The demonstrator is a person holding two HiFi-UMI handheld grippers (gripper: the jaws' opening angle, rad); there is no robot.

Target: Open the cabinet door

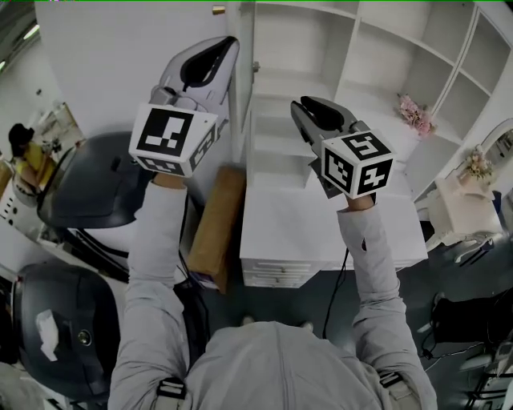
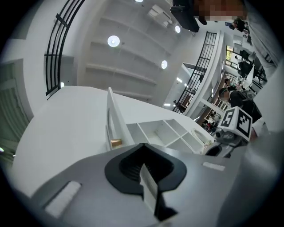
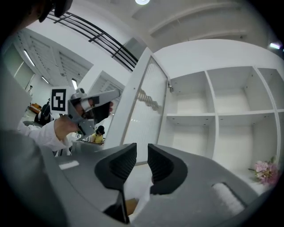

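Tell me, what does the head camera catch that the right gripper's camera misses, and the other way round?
Only the head view: the white drawers, the marker cube on the right gripper, and the person's grey-clad torso. Only the right gripper view: a ceiling light, a black railing, and that gripper's jaws slightly apart with nothing between them. Both: the left gripper, the open cabinet door, the white shelves and the pink flowers.
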